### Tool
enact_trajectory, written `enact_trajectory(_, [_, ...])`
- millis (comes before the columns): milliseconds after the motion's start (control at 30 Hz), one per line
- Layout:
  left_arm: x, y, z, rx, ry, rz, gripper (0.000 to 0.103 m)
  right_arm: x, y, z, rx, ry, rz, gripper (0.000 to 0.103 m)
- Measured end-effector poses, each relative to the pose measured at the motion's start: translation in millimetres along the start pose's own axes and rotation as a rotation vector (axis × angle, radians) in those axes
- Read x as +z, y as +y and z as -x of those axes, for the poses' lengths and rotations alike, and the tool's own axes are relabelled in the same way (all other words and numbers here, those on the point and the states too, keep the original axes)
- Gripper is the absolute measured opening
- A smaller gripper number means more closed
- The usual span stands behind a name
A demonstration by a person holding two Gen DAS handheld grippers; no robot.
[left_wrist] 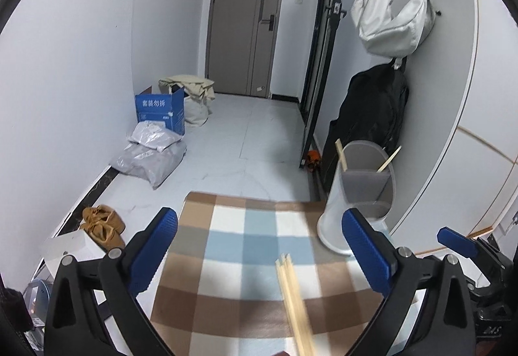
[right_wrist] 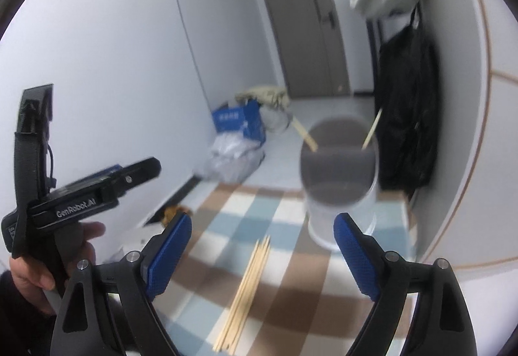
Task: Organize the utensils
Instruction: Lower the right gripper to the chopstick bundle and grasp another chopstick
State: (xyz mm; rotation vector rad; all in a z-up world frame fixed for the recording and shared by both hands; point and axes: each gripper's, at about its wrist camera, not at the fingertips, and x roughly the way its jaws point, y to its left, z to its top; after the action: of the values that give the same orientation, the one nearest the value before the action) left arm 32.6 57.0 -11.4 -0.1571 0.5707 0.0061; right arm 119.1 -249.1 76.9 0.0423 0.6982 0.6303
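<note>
Checked cloth covers the bench (right_wrist: pixel 285 262), chopsticks (right_wrist: pixel 246 288) at six o'clock, holder (right_wrist: pixel 340 181) at one; both hand-held grippers, left (left_wrist: pixel 259 249) and right (right_wrist: pixel 262 255), gape wide and empty, so a grab could scatter sticks.

A grey door (left_wrist: pixel 243 28) is being framed by white walls (left_wrist: pixel 81 71), while bags (left_wrist: pixel 393 4) are being hung above pale floor tiles (left_wrist: pixel 246 142) and a checked cloth (left_wrist: pixel 239 246).
</note>
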Motion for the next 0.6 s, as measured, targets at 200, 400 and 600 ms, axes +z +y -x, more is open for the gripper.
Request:
enact_trajectory(200, [-2,35,-14,0.036,0.067,0.083,0.099,-17,2,-42,-0.021,0.175,-0.003,0.067])
enact_trajectory(400, [-4,49,-25,0.057,0.129,0.12,0.099,-28,6,-102,-0.045,0.357,0.029,0.049])
enact_trajectory(600, [-12,54,-29,0.054,0.169,0.128,0.099,-37,9,-152,-0.093,0.483,0.075,0.027])
